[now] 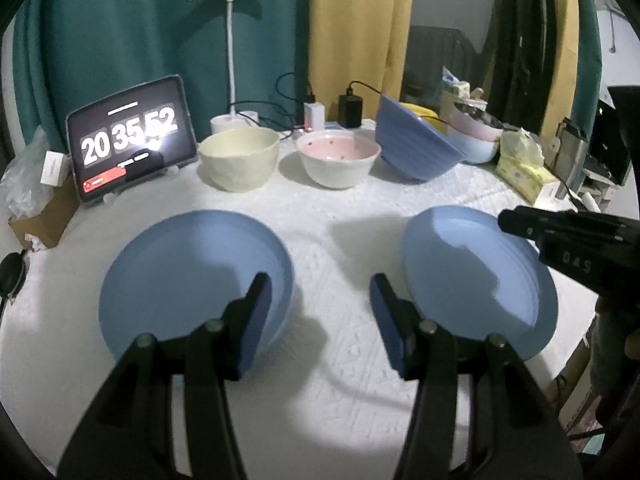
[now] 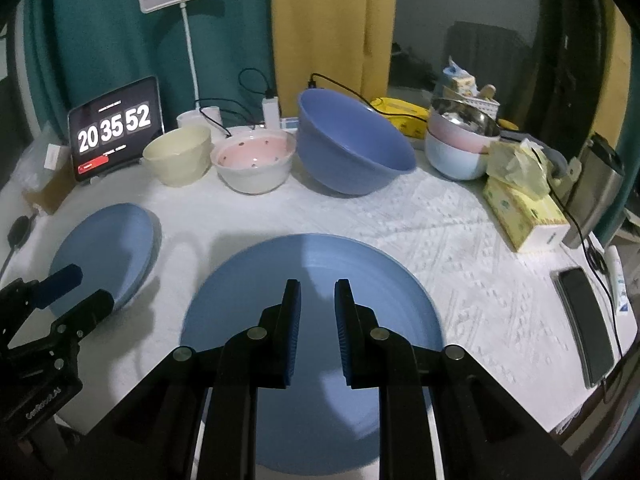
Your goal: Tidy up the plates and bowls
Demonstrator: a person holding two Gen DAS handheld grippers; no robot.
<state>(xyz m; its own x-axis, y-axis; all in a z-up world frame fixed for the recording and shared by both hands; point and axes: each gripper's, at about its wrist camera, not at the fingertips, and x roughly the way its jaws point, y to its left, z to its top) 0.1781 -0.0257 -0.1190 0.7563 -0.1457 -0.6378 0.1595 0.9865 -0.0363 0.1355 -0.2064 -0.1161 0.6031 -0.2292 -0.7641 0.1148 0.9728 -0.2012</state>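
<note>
**Two plates apart, a bowl on the tilt**

On the white-clothed counter (image 2: 460, 232) two blue plates lie well apart: the left plate (image 1: 192, 276) under the left tongs (image 1: 320, 316), the right plate (image 2: 312, 320) under the right tongs (image 2: 317, 332). The left tongs are spread with nothing between the pads; the right tongs stand nearly pressed together, a narrow gap left, pinching nothing.

Behind them stand a cream bowl (image 2: 178, 156), a pink-lined bowl (image 2: 254, 164) and a large blue bowl (image 2: 352, 148) that sits tilted. A nudge could probably rock that one against the pink-lined bowl just beside it. A thin, flat plate rim may also slip from the pads if caught shallowly, and cables trail close behind the bowls.

Both plates' near edges are hidden by the tongs. Whether either plate is a stack I cannot tell.
</note>
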